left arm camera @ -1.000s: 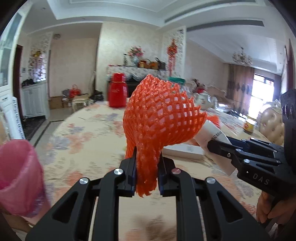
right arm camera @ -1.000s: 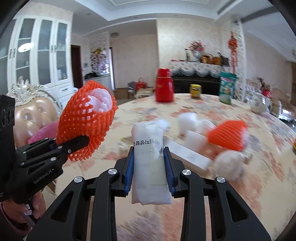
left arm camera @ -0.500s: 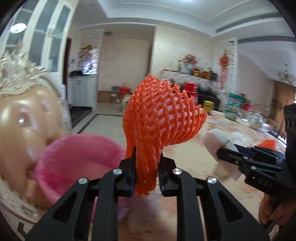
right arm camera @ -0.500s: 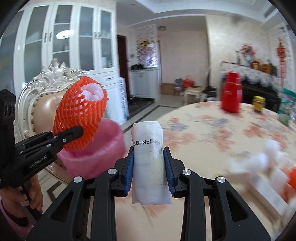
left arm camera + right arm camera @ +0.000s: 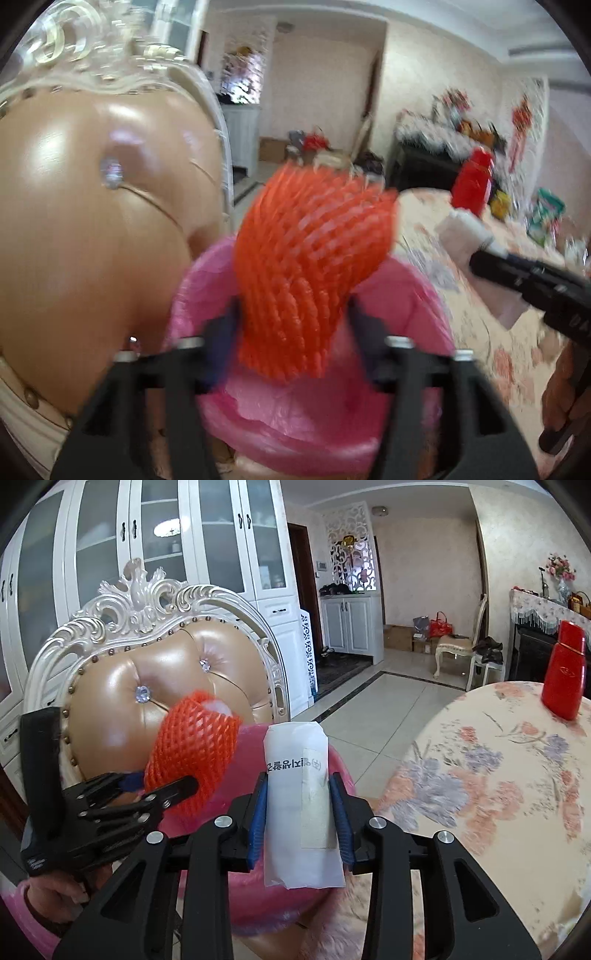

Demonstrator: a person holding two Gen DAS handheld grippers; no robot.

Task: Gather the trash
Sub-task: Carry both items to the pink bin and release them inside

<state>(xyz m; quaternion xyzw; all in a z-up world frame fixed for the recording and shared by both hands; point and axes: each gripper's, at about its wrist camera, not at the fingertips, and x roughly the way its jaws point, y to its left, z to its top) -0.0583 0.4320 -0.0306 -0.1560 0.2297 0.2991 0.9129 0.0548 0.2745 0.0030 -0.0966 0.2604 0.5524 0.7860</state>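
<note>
Left wrist view: left gripper point(image 5: 291, 325) spread wide, orange foam net point(image 5: 310, 266) loose between the fingers, over the pink-lined bin point(image 5: 402, 295). Right wrist view: right gripper point(image 5: 298, 805) clamps the white packet point(image 5: 301, 805) above the bin's right edge; advise moving it left, over the opening, before release

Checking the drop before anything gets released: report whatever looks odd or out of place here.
One oddity: the pink-lined bin sits on the seat of the ornate chair, not on the floor. Otherwise, the left gripper has opened around the orange foam net above it; the right gripper grips the white packet.
</note>
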